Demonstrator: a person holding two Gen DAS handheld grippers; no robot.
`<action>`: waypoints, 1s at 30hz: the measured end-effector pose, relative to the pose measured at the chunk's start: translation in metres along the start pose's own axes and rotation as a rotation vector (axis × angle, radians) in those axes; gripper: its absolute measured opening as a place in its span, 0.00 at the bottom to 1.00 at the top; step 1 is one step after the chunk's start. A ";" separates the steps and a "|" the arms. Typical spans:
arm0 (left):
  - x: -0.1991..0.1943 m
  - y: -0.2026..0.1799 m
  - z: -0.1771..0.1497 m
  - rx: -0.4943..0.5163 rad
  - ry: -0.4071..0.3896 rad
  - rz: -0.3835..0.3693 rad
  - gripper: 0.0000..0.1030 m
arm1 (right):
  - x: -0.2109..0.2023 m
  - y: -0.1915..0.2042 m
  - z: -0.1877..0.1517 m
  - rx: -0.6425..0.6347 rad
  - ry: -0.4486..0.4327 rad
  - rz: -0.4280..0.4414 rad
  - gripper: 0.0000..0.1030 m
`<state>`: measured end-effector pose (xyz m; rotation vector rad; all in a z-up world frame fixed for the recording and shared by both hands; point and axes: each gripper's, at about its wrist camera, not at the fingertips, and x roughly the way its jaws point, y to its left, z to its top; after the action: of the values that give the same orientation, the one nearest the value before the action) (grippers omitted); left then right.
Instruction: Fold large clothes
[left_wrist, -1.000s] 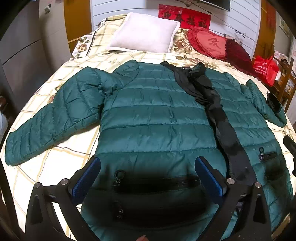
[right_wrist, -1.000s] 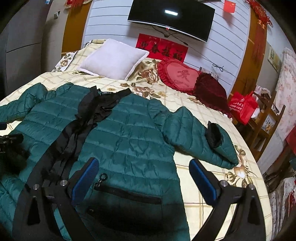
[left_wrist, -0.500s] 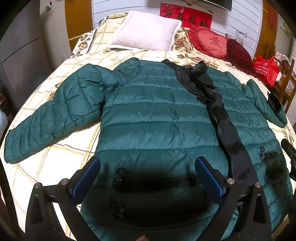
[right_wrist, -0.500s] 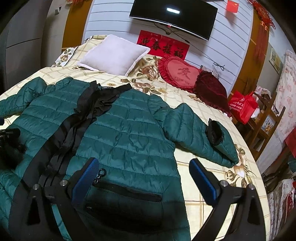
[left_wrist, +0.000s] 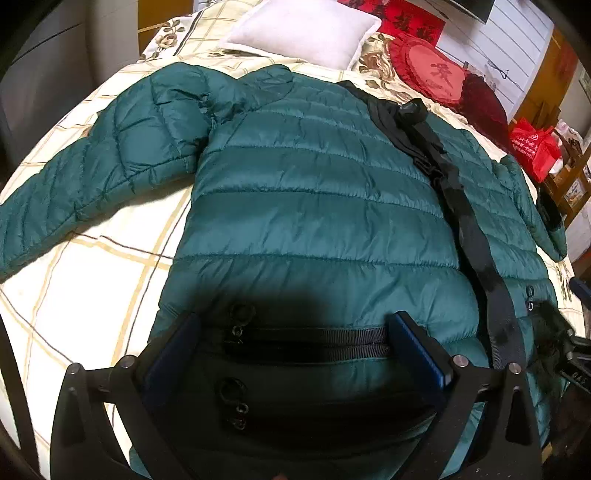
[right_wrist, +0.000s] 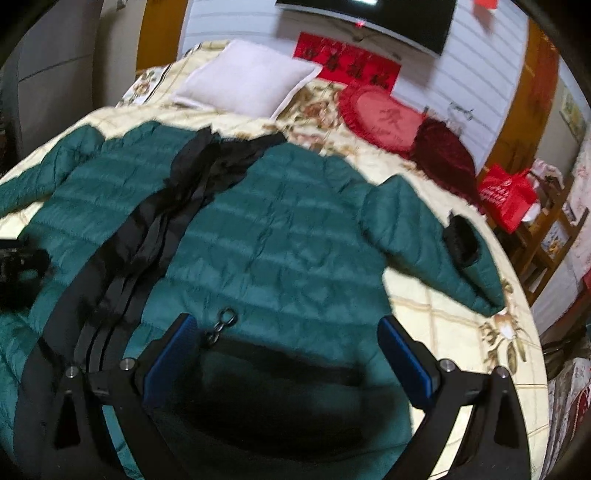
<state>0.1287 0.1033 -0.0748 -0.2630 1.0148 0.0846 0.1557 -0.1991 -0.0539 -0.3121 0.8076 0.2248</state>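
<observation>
Jacket (left_wrist: 314, 206) flat on bed (left_wrist: 85, 295); left hand-held gripper (left_wrist: 291, 354), right hand-held gripper (right_wrist: 288, 354) wide open, empty, above hem.

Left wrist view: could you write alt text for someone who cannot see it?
A green puffer jacket lies spread flat on a checked bedspread, front up, sleeves out to the sides, with a black strip down its middle. The left gripper hangs just above the hem with its blue fingers wide open, either side of a pocket zip. A white pillow and a red cushion lie beyond.
</observation>
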 end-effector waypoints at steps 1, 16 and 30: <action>0.000 0.001 0.000 -0.003 -0.003 -0.004 0.73 | 0.006 0.003 -0.003 -0.010 0.030 0.003 0.97; -0.049 0.085 0.014 -0.196 -0.100 -0.168 0.67 | 0.029 0.000 -0.019 0.034 0.124 0.063 1.00; -0.086 0.304 -0.038 -0.604 -0.229 -0.202 0.64 | 0.028 0.001 -0.019 0.028 0.113 0.052 1.00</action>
<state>-0.0064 0.3919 -0.0745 -0.8850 0.7092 0.2325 0.1614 -0.2025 -0.0874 -0.2790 0.9309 0.2461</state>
